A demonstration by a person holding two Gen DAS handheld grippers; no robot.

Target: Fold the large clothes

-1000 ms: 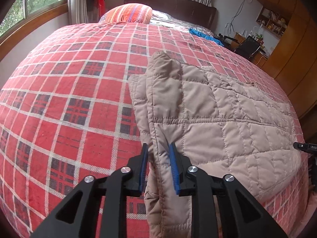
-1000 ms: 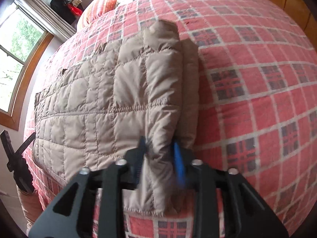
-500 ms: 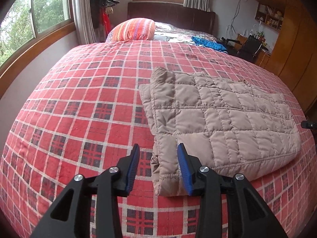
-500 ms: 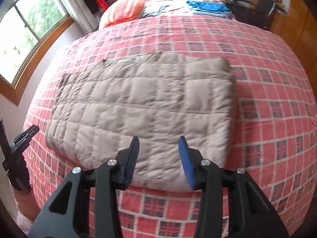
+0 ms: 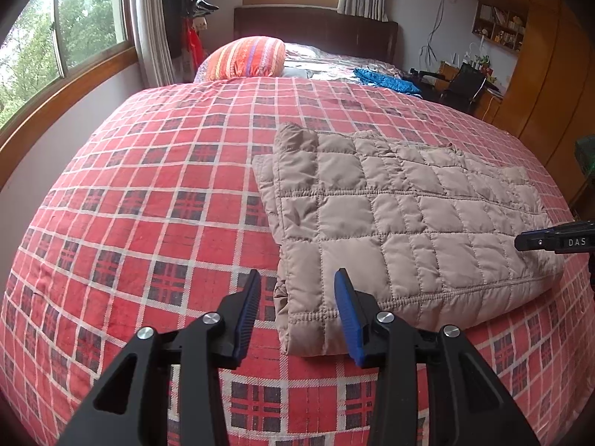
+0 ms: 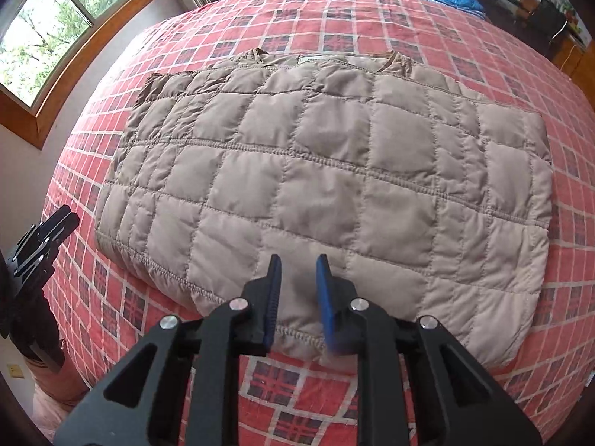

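Jacket [image 5: 401, 223] lies folded; both tools [image 5: 295, 290] [image 6: 297, 278] hover open-jawed.

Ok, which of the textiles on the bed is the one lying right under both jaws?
The beige quilted jacket, folded flat on the red plaid bedspread. The striped pillow and blue cloth lie far off by the headboard.

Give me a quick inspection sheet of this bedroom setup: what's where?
Surface: bed with red plaid bedspread.
Job's things: beige quilted jacket lying folded flat on the bedspread.
Clutter: striped pillow and blue cloth near the headboard.
Grippers: left hand-held gripper open at the jacket's near corner; right hand-held gripper open over its near edge, holding nothing.
Cables: wires hanging on the far wall.
Surroundings: windows, wooden wardrobe, desk chair.
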